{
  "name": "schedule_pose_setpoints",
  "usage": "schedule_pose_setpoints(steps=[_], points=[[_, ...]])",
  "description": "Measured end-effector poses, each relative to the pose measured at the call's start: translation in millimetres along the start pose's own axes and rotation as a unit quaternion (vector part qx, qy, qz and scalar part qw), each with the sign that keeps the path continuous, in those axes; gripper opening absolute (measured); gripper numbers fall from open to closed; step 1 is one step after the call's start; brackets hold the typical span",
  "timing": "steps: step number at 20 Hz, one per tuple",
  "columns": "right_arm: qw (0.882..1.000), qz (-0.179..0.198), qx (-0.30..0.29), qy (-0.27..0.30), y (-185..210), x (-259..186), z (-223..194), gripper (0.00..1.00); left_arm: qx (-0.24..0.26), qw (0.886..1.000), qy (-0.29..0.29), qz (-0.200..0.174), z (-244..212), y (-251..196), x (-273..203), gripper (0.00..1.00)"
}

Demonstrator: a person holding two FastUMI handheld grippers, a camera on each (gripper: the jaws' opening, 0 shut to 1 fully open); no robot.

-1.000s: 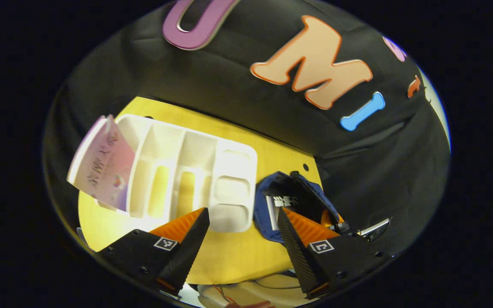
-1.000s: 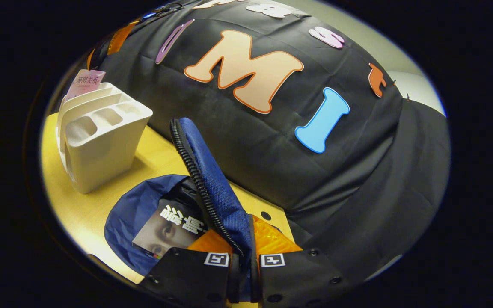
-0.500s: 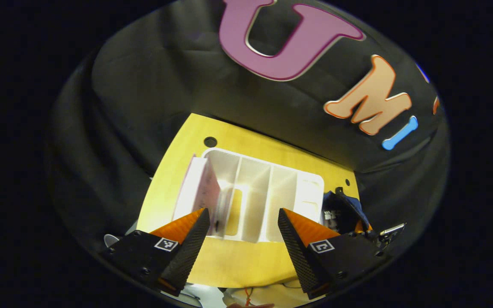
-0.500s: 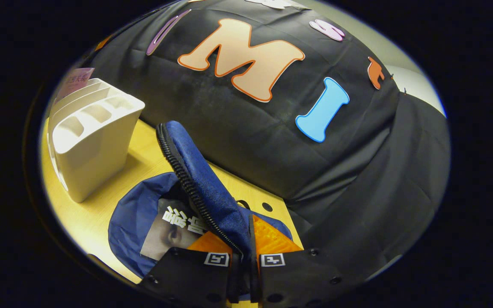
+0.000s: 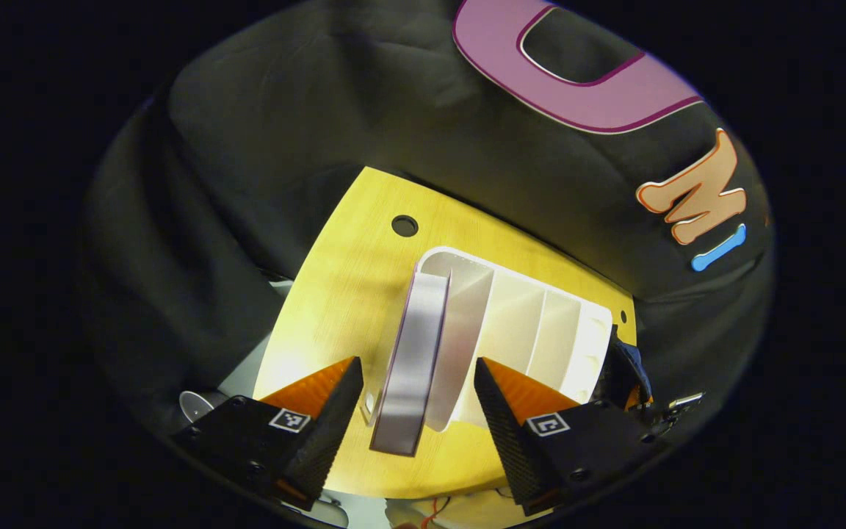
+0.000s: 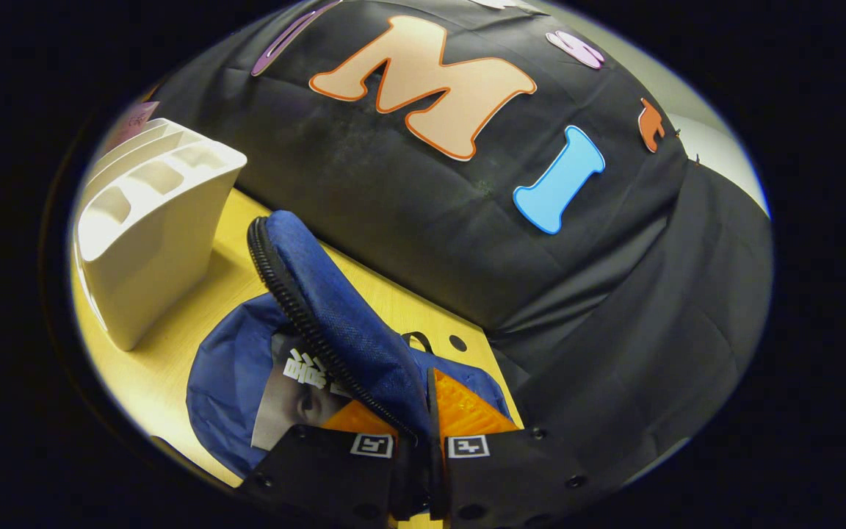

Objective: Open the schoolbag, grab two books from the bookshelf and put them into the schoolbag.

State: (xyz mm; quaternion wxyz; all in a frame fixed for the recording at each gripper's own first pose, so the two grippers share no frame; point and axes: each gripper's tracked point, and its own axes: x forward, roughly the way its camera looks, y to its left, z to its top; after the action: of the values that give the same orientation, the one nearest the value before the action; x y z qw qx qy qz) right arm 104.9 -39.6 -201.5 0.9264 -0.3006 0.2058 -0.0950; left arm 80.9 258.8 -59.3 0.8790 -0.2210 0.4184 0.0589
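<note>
White bookshelf (image 5: 518,330) book (image 5: 414,360) btwn open left gripper (image 5: 417,397).

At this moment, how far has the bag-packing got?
Done: schoolbag is open with one book inside. In hand: right gripper is shut on the bag flap, holding it up; open left gripper straddles the second book in the bookshelf. Left: grasp that book and bag it.

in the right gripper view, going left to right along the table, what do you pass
white bookshelf → book sitting in the open schoolbag → the schoolbag's raised flap, pinched between the right tongs → bare table edge with its holes
</note>
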Motion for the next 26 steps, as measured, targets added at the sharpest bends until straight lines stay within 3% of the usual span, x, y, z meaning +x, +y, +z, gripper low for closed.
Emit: schedule_pose_setpoints(steps=[2,5,8,9,10,11,13,14,16,17,20,26], points=[[1.0,-0.002,-0.001,0.003,1,1,0,0.16,-0.001,1.0,0.018,-0.005,-3,-3,7,0.86],[1.0,-0.003,-0.001,0.006,1,2,0,0.13,0.012,0.999,0.034,-0.008,-4,-16,18,0.65],[1.0,-0.003,-0.001,0.007,1,1,-2,0.1,0.038,0.998,0.057,-0.005,-9,-24,30,0.66],[1.0,-0.003,0.0,0.007,1,0,-2,0.13,0.054,0.996,0.067,0.001,-12,-26,35,0.58],[1.0,-0.004,0.002,0.007,0,0,-2,0.16,0.069,0.995,0.074,0.008,-15,-26,40,0.62],[1.0,-0.005,0.003,0.007,-1,0,-3,0.13,0.084,0.993,0.08,0.016,-16,-27,44,0.53],[1.0,-0.006,0.003,0.007,-2,-1,-3,0.16,0.111,0.99,0.087,0.031,-18,-25,52,0.48],[1.0,-0.006,0.003,0.006,-3,-1,-4,0.16,0.12,0.988,0.094,0.035,-22,-25,56,0.41],[1.0,-0.007,0.001,0.005,-3,-1,-3,0.13,0.126,0.985,0.109,0.039,-27,-26,62,0.47],[1.0,-0.007,0.0,0.004,-3,-2,-3,0.13,0.128,0.984,0.114,0.045,-28,-24,67,0.41],[1.0,-0.006,-0.005,0.002,-2,-3,-5,0.16,0.132,0.981,0.129,0.053,-35,-21,79,0.39],[1.0,-0.004,-0.008,0.0,-2,-4,-5,0.16,0.103,0.979,0.157,0.075,-45,-9,86,0.4]])
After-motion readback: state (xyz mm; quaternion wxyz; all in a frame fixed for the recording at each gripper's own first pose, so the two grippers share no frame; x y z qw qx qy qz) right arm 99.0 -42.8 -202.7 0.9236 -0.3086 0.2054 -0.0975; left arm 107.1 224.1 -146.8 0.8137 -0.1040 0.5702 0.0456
